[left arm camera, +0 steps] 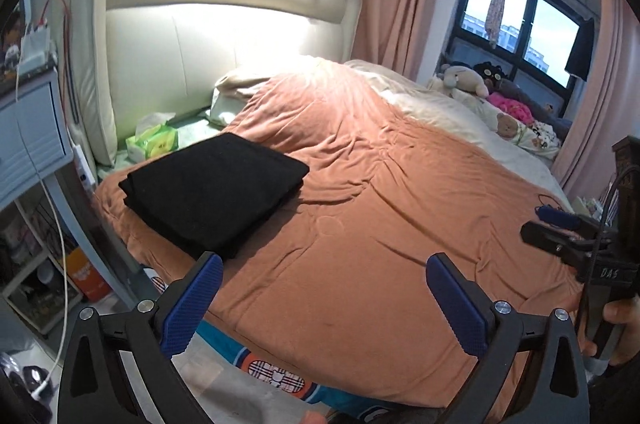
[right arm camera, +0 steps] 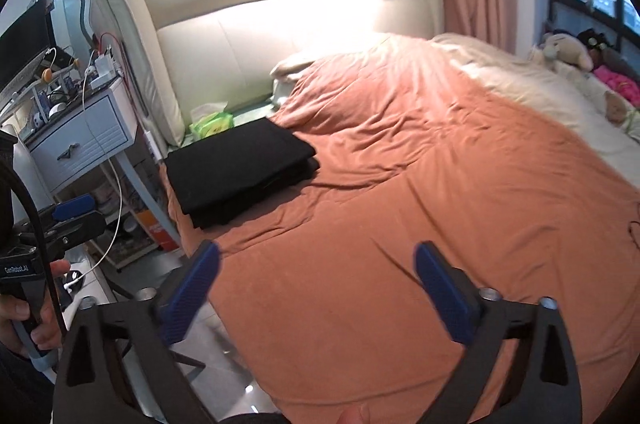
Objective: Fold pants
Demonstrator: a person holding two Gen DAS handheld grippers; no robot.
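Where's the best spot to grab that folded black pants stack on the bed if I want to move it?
Take the folded black pants by the thick layered edge nearest you, sliding one claw finger underneath from the foot of the bed; the stack lies flat, so only its edges offer purchase.

Bed [left arm camera: 360, 224] cut off at bottom + right edge. Toys by window [left arm camera: 472, 80] too small to tell. Stuff on nightstand [right arm camera: 80, 136] blurry. Right hand [left arm camera: 616, 324] half hidden behind tool handle.
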